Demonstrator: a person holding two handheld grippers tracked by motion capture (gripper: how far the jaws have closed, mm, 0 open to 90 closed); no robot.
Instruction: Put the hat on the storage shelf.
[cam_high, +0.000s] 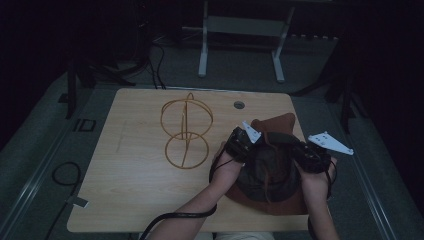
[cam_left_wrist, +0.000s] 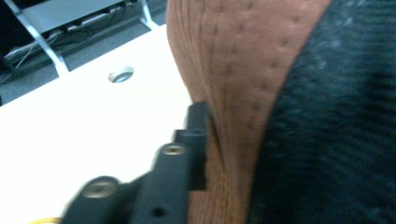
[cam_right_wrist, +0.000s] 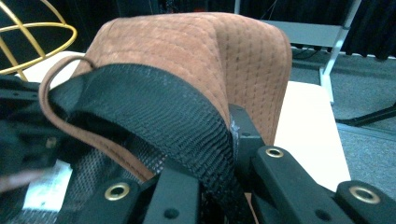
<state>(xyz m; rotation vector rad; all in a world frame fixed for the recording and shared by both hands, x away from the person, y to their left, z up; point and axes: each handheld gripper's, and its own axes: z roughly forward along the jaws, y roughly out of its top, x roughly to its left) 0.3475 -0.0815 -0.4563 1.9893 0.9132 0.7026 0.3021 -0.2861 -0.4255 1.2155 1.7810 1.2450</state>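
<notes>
Desk (cam_high: 130, 190): pale wood, bare along its left and near edges. Brown hat (cam_high: 272, 170) sits at the right near corner, brim close to the right and near edges. Gold wire stand (cam_high: 186, 131) stands left of the hat, well apart. Left tongs (cam_high: 240, 145) clenched on the hat's left brim; right tongs (cam_high: 311, 159) clenched on the right brim and its black mesh lining (cam_right_wrist: 177, 116).
</notes>
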